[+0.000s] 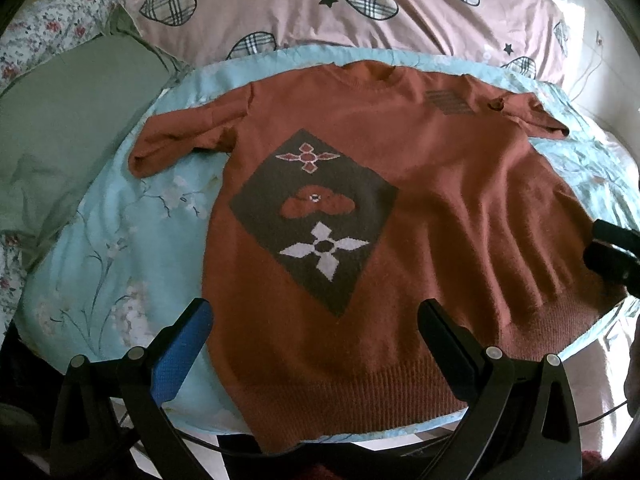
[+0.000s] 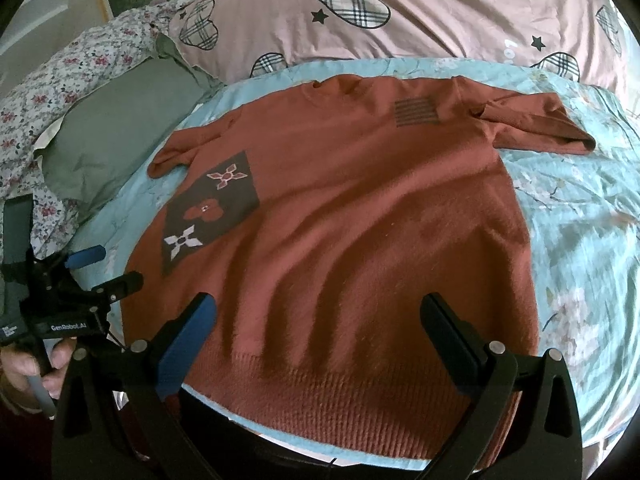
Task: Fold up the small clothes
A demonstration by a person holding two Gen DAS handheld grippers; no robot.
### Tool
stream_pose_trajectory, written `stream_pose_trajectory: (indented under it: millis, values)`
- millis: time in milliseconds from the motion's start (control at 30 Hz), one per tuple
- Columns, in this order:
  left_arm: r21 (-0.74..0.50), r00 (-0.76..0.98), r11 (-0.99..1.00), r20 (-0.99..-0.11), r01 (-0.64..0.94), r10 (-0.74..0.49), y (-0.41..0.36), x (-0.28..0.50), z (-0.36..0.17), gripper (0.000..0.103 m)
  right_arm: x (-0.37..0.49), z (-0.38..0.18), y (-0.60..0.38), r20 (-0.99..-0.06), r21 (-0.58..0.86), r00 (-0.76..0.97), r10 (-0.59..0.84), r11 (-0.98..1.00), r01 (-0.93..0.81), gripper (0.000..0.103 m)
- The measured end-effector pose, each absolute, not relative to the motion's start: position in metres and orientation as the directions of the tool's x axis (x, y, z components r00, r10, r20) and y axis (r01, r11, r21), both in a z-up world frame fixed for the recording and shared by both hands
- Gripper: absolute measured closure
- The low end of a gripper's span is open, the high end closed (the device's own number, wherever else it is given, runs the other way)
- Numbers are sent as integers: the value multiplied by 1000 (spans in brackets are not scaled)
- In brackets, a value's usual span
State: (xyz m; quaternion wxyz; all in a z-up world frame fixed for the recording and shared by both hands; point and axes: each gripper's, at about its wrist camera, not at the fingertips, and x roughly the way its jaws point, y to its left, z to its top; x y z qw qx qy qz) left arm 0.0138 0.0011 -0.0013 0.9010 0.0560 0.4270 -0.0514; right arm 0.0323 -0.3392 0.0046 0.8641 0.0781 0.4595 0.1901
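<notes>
Rust-orange knitted sweater (image 1: 420,184) is lying flat, front up, on light-blue floral quilt (image 1: 120,248); left gripper (image 1: 316,332) and right gripper (image 2: 320,328) are hovering at hem, jaws gaping wide, gripping nothing

A: What's laid out on the light-blue floral quilt (image 1: 120,248)?

B: A rust-orange knit sweater (image 1: 420,208), front up and spread flat, both short sleeves out to the sides. A dark diamond patch (image 1: 316,216) on its chest carries 3 flower motifs.

A: And the left gripper (image 1: 316,320)?

B: Its 2 fingers stand wide apart over the ribbed hem (image 1: 340,396), holding nothing. The right gripper (image 1: 612,256) shows at the sweater's right edge.

A: Behind it?

B: A pink duvet with plaid hearts (image 1: 360,12), and a green pillow (image 1: 68,112) on the left.
</notes>
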Motion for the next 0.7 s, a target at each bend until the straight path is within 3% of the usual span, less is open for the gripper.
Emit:
stream_pose_trajectory:
  millis: [467, 700]
  values:
    - [22, 582, 990, -811, 141, -65, 1, 43, -12, 1, 58, -6, -359, -761, 333, 506, 406, 914, -233, 1]
    - [39, 595, 988, -802, 150, -59, -3, 62, -5, 1, 99, 7, -391, -747, 264, 562, 356, 934, -241, 1]
